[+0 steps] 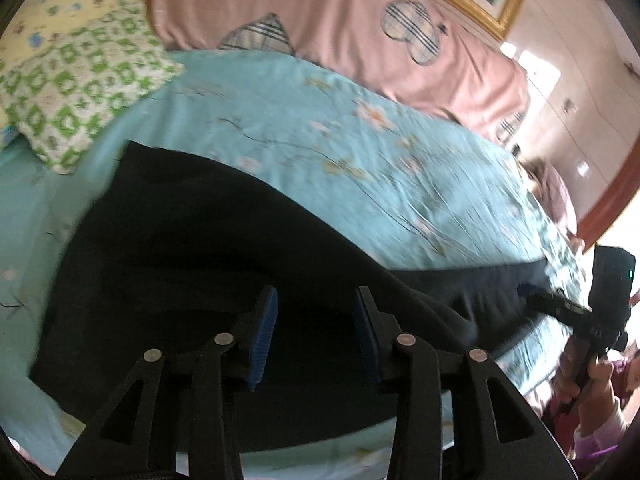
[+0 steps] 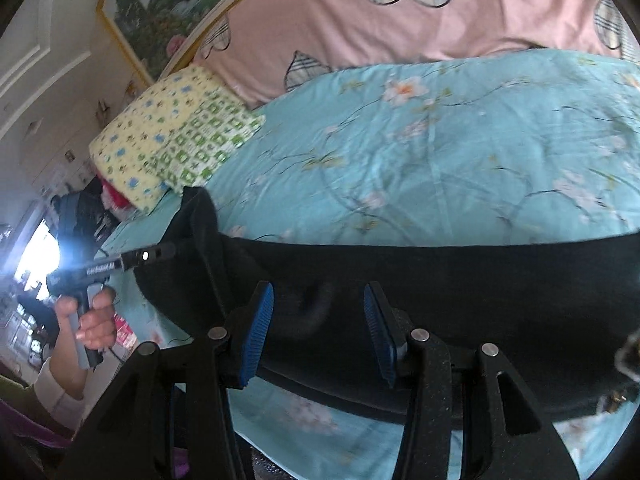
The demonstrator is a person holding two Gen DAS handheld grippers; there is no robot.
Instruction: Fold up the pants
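On the bed, black pants (image 1: 192,248) lie stretched across a turquoise floral cover (image 1: 328,132), running sideways below both tools. Left gripper (image 1: 316,336) hangs over the dark cloth, blue pads (image 1: 262,340) parted with nothing pinched between them. Right gripper (image 2: 320,336) is the same story: jaws apart above the fabric, no cloth caught between them. From the right wrist view you can see the other tool off to the left, gripped by a hand (image 2: 90,320), its tip near the raised end of the pants. Green-patterned pillow (image 2: 200,140) sits at the head, with a pink blanket (image 2: 420,12) bearing plaid hearts behind it, and a gold-framed picture (image 2: 160,4) on the wall.
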